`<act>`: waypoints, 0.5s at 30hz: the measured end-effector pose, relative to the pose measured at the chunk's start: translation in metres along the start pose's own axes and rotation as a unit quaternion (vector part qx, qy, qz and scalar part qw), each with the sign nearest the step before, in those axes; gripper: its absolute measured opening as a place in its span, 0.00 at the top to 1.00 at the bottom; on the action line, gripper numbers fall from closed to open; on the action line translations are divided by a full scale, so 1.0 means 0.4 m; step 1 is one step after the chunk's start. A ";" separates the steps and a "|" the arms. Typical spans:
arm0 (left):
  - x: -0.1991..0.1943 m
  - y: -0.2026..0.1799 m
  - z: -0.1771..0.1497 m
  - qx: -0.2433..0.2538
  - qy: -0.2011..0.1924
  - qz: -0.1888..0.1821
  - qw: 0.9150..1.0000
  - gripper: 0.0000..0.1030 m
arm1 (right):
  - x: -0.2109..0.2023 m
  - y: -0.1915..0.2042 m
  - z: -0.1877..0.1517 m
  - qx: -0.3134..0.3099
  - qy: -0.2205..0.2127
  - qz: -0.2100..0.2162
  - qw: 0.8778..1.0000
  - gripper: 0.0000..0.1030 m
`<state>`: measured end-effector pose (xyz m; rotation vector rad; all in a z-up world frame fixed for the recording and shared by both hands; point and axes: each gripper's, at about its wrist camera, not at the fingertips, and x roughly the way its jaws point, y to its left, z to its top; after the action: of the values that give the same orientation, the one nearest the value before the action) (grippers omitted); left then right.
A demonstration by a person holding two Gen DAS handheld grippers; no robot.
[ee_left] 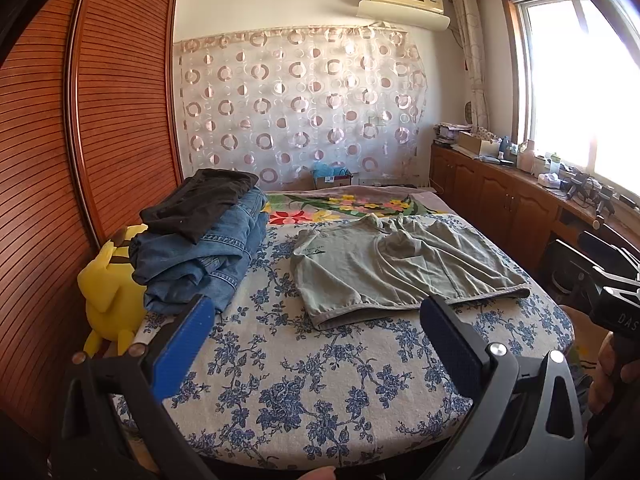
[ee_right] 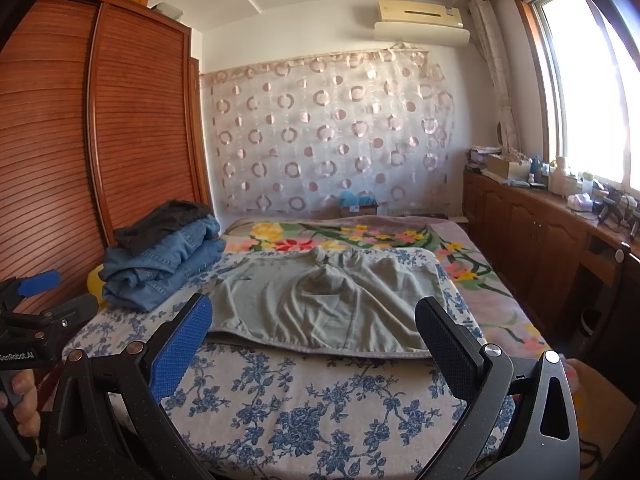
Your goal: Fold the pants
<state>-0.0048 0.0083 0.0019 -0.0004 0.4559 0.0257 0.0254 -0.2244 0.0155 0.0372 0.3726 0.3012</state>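
Both hand-held grippers are released, jaws spread wide and grasping nothing: the left hand-held gripper [ee_left: 316, 344] and the right hand-held gripper [ee_right: 314, 344] hover over the bed [ee_left: 320, 392]. The grey-green pants [ee_left: 400, 268] lie flat just beyond the fingertips, their far edge bunched and hard to read. Ahead-left, a yellow toy [ee_left: 110, 292] sits partly hidden behind stacked jeans [ee_left: 208, 256].

— Where is the light coming from?

— Daylight pours in through the window [ee_left: 576, 80] on the right, blown out to pure white in both views.

— Any distortion?

— Strong fisheye: the wardrobe [ee_left: 80, 120] bows outward, and black vignetting fills the corners (worst at upper left).

— Sharpness?

— Mostly crisp across the bed [ee_right: 320, 392]; shadows are soft, and the near gripper frames sit dark against the brightness.
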 end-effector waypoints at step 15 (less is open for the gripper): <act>-0.002 0.003 0.003 0.000 -0.002 -0.001 1.000 0.00 | -0.001 0.003 0.001 -0.001 0.000 0.000 1.000 0.00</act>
<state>-0.0050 0.0094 0.0032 -0.0004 0.4527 0.0241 0.0250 -0.2235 0.0163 0.0342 0.3727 0.3016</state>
